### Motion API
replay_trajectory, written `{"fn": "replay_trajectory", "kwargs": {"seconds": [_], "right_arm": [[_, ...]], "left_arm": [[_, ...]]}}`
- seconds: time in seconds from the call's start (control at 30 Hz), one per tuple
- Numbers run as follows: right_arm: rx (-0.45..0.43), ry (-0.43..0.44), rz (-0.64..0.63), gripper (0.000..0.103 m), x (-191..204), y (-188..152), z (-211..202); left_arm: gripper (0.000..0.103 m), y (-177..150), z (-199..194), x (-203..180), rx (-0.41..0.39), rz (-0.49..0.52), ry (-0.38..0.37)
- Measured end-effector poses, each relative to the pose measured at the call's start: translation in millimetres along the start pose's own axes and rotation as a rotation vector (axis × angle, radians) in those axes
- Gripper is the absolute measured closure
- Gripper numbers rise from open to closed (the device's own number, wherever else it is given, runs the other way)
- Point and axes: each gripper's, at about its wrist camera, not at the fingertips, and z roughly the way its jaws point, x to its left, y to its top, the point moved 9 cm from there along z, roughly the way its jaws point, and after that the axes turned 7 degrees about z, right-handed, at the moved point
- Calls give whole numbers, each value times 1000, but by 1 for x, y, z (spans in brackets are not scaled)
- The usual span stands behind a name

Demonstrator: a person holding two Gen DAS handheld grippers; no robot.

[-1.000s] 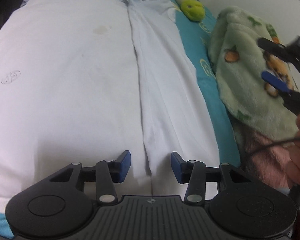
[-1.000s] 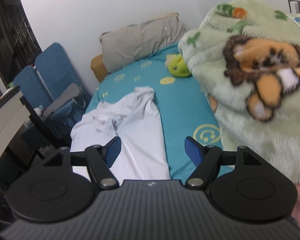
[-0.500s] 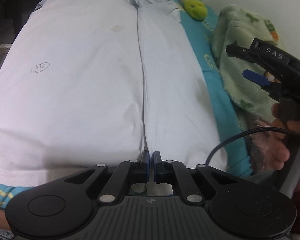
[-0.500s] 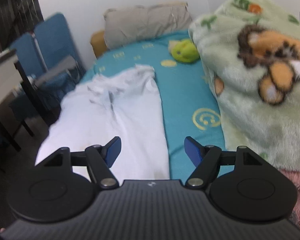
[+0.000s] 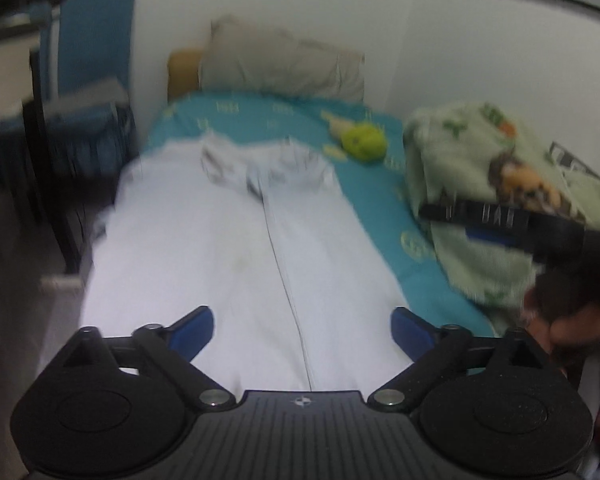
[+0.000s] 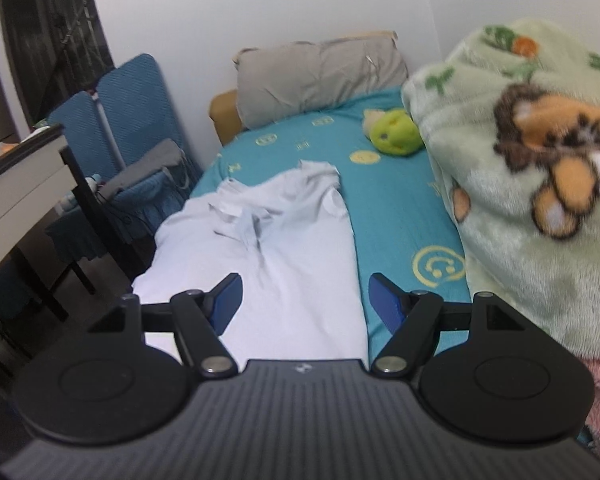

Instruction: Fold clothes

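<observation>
White cotton shirt [image 5: 236,264] lies soft, light, floppy on teal bed [image 6: 396,216]; left gripper [image 5: 302,328] jaws opening, empty; right gripper [image 6: 305,300] spread, empty. Best grab pt: near hem.

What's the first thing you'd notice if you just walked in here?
Probably the big white shirt spread along the teal bed. Then the fluffy green blanket with a bear on it, heaped on the right, and the little green plush beside it, near the grey pillow.

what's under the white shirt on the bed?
The white shirt lies on the teal smiley-print sheet, which shows beyond its right edge and collar. Whatever lies directly beneath the fabric is covered; nothing else visible.
</observation>
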Motion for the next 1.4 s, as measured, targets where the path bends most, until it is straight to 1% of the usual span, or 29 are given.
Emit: {"fn": "replay_trajectory", "kwargs": {"seconds": [0.07, 0.13, 0.23, 0.33, 0.4, 0.5, 0.63, 0.73, 0.83, 0.9, 1.03, 1.1, 1.17, 1.3, 1.37, 1.4], "right_arm": [[-15, 9, -17, 31, 4, 2, -4], [-5, 17, -29, 30, 6, 3, -3], [17, 28, -46, 30, 9, 5, -1], [71, 43, -99, 30, 22, 11, 13], [119, 70, -167, 30, 42, 14, 28], [182, 109, -313, 30, 89, 16, 59], [273, 151, -541, 32, 170, 5, 123], [331, 182, -693, 32, 232, -13, 176], [394, 202, -796, 32, 285, -38, 233], [430, 209, -859, 33, 315, -58, 269], [491, 247, -980, 33, 362, -104, 326], [524, 264, -1067, 33, 377, -131, 346], [551, 253, -1172, 33, 385, -157, 363], [615, 188, -1289, 33, 388, -191, 393], [617, 150, -1341, 34, 386, -200, 404], [614, 131, -1368, 38, 384, -204, 409]], "left_arm": [[0, 24, -7, 3, -51, 38, 30], [0, 43, -6, 3, -79, 67, 46], [0, 52, 3, 15, -95, 76, 51], [0, 38, 18, 39, -74, 6, 59], [0, 23, 28, 55, -39, -49, 39], [0, 6, 30, 77, 0, -62, 40], [0, -12, 34, 107, 26, -81, 51], [0, -26, 42, 131, 43, -112, 61], [1, -38, 56, 157, 66, -193, 49], [1, -45, 68, 170, 86, -234, 41], [2, -54, 87, 190, 113, -259, 58], [2, -57, 98, 198, 127, -280, 46], [2, -62, 107, 203, 153, -310, 35], [2, -72, 118, 208, 199, -360, 21], [2, -75, 121, 209, 208, -361, 18], [2, -76, 123, 209, 214, -356, 20]]}}
